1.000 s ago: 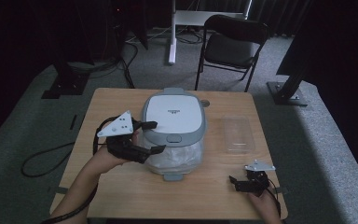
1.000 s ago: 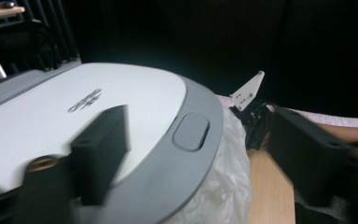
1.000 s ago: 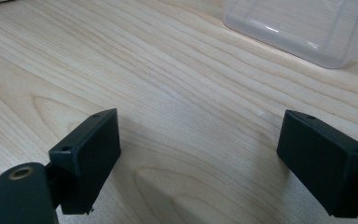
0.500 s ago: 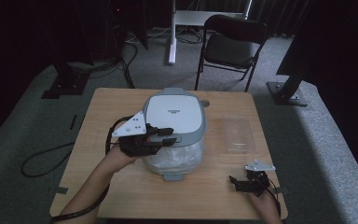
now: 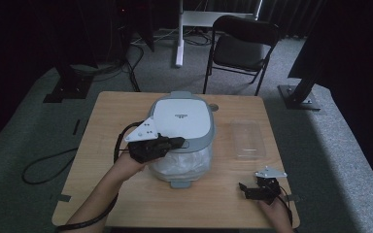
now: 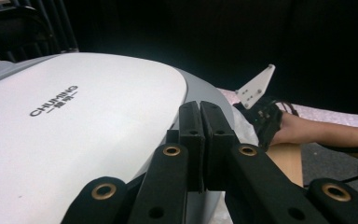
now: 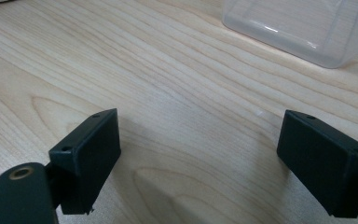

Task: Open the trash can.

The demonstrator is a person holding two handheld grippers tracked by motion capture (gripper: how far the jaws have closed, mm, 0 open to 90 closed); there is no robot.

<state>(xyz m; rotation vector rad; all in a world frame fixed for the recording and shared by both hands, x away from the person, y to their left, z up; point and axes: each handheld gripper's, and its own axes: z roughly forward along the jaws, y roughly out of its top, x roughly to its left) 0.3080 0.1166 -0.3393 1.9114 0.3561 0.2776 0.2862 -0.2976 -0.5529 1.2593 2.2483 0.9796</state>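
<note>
A white and grey rice cooker stands in the middle of the wooden table with its lid down. My left gripper is at the lid's front left edge. In the left gripper view the lid reads "CHUMING". My left gripper hovers over the lid's rim; its jaws have just been closing and now meet with nothing between them. My right gripper rests near the table's front right corner. In its own view my right gripper stands open over bare wood.
A clear plastic container lies right of the cooker, and its corner is just ahead of the right jaws. A black folding chair stands behind the table. The right hand and its gripper appear beyond the lid.
My left gripper moved right from beside the cooker onto the lid's front left edge, and its jaws closed. The right gripper stayed still.
</note>
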